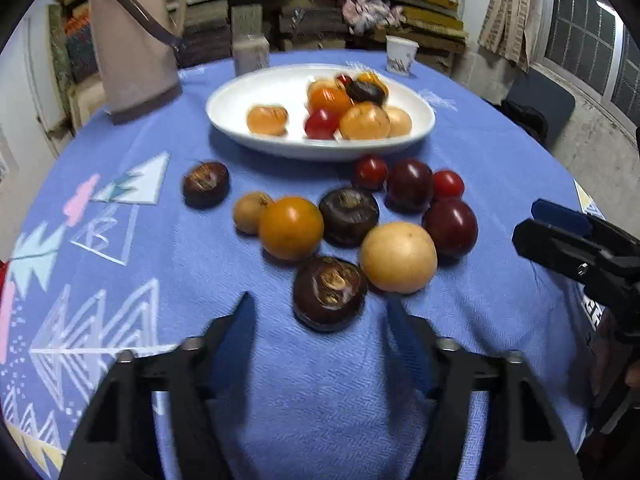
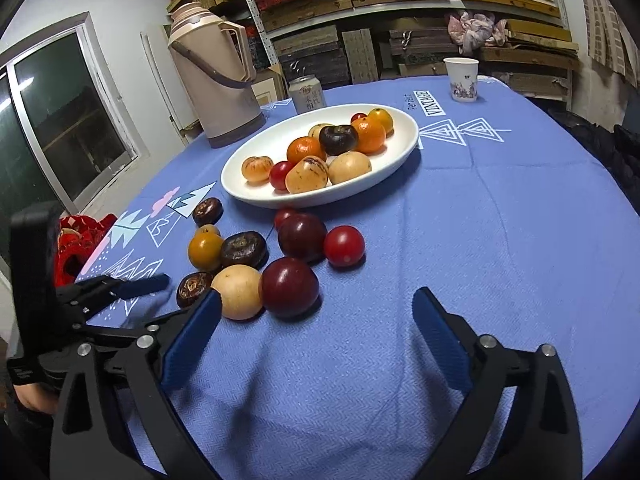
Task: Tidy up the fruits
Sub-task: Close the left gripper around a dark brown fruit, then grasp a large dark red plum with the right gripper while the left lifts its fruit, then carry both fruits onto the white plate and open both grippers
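A white oval dish (image 1: 228, 110) (image 2: 400, 148) holds several fruits on the blue cloth. Loose fruits lie in front of it: a dark water chestnut (image 1: 330, 298) (image 2: 194, 289), a pale round fruit (image 1: 398, 257) (image 2: 238, 291), an orange (image 1: 291, 227), dark plums (image 1: 450, 227) (image 2: 289, 286) and cherry tomatoes (image 2: 344, 245). My left gripper (image 1: 320, 312) is open and empty, its tips either side of the near water chestnut. My right gripper (image 2: 316, 308) is open and empty just before the plum; it also shows at the right edge of the left wrist view (image 1: 552, 220).
A beige thermos jug (image 1: 136, 40) (image 2: 216, 76) stands back left. A drink can (image 2: 307, 94) and a paper cup (image 1: 401, 55) (image 2: 463, 79) stand behind the dish. Shelves of stacked boards fill the background. A red item (image 2: 76, 244) lies off the table's left edge.
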`<state>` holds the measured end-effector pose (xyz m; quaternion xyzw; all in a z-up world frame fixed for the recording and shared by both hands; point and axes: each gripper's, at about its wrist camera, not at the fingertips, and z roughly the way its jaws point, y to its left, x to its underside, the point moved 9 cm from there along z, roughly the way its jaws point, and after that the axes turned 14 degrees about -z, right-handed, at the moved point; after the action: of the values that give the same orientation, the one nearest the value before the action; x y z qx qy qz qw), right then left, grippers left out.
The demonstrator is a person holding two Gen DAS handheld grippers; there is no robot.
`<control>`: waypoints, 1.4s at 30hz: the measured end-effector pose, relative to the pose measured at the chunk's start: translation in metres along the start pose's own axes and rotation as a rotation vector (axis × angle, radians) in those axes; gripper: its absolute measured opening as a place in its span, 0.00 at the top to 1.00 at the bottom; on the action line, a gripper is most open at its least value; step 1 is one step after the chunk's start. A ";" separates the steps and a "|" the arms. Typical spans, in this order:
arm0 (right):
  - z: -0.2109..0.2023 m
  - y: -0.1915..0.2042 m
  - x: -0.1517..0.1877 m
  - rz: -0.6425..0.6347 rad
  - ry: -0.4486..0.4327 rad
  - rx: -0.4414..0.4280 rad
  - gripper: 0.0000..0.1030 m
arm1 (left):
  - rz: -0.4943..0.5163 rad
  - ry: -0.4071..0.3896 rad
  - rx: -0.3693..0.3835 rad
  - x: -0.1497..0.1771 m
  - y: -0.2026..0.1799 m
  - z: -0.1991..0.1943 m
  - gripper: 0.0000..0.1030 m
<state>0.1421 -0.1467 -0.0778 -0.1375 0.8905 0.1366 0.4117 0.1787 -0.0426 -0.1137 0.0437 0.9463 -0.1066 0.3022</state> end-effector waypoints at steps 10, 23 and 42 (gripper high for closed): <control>0.006 0.007 0.005 -0.152 0.084 0.088 0.09 | -0.011 0.014 0.031 -0.002 -0.003 0.003 0.62; 0.047 0.015 0.007 -0.293 0.240 0.066 0.42 | -0.014 0.015 0.027 -0.001 -0.003 0.003 0.61; 0.022 0.009 0.005 -0.194 0.179 0.010 0.63 | -0.049 -0.003 0.052 -0.003 0.004 -0.007 0.61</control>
<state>0.1516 -0.1314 -0.0943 -0.2324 0.9068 0.0790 0.3427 0.1779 -0.0376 -0.1074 0.0280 0.9435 -0.1387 0.2997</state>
